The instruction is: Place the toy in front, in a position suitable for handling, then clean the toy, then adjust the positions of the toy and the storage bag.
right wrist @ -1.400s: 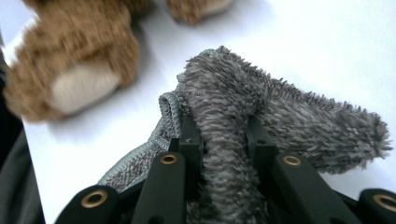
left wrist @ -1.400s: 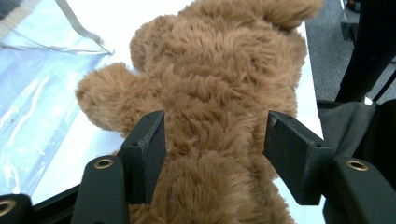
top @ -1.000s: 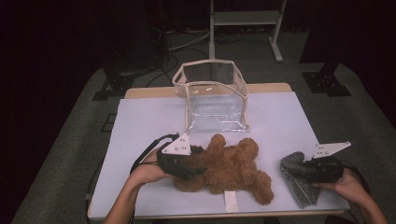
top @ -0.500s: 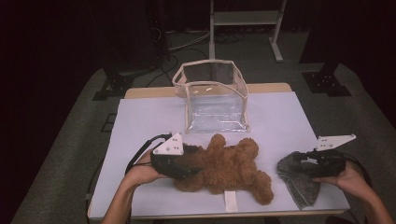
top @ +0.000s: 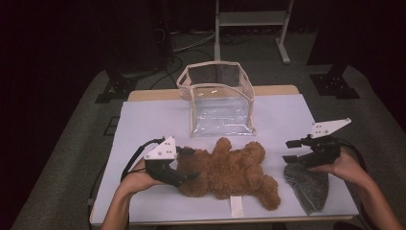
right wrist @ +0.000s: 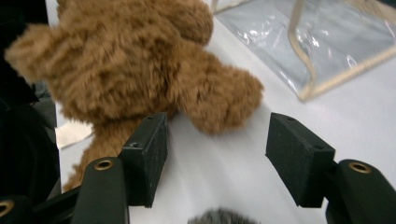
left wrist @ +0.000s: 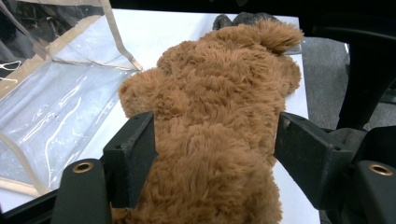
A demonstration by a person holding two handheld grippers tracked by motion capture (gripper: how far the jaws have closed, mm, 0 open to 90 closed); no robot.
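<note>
A brown teddy bear (top: 230, 170) lies flat on the white-covered table (top: 153, 120). My left gripper (top: 193, 164) sits low at the bear's left end, one jaw on each side of it. In the left gripper view (left wrist: 215, 140) the bear (left wrist: 219, 107) fills the gap. These jaws have just been opening; the fur only brushes the pads. My right gripper (top: 288, 150) hangs open above a grey furry item (top: 309, 187), its jaws also just opened, with nothing between them (right wrist: 217, 144). The bear's leg (right wrist: 219, 100) lies ahead of it.
A clear plastic bag with beige trim (top: 218, 100) stands open behind the bear, near the table's far edge. A white tag (top: 236, 206) sticks out from under the bear toward the front edge. Bare table lies left and right of the bag.
The right gripper has let go of the grey item, opened wide and risen above it. The left gripper has slid slightly left along the bear and its jaws have spread.
</note>
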